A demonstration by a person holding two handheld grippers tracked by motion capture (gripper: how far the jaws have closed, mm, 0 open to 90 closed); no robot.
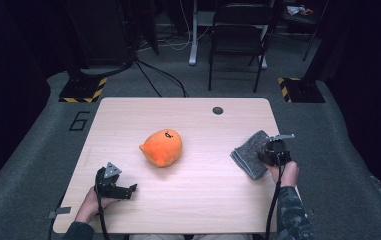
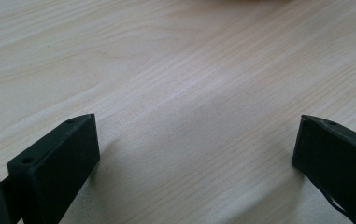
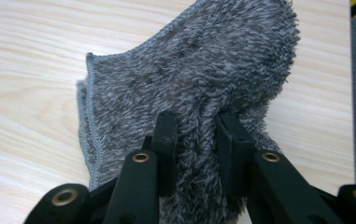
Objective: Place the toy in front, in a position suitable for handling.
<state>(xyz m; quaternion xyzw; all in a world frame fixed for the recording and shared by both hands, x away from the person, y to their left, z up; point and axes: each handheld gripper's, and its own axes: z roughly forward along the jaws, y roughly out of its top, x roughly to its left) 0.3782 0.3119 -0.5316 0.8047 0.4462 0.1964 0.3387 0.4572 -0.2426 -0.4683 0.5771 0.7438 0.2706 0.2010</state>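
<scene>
1. i have the right gripper (image 3: 195,140) pinched on a fold of the grey cloth (image 3: 199,79), its fingers (image 3: 166,140) narrow with fleece bunched between them.
2. the cloth (image 1: 250,152) lies folded near the right edge of the table (image 1: 188,200), well apart from the orange plush toy (image 1: 162,147) at the middle.
3. to do this well, i'd say keep the pinch firm and lift slowly; the pile is thick and springy, so only a ridge of it may be caught and it could slip out.
4. i'd watch the folded layers: the stitched hem (image 3: 90,116) at the side shows several plies, and they may fall open once raised.
5. the left gripper (image 1: 115,187) rests low over bare table near the front left, fingers (image 2: 59,163) wide apart and holding nothing.
6. the table is smooth pale wood-grain laminate; the toy looks soft, rounded and pointed at one end.
</scene>
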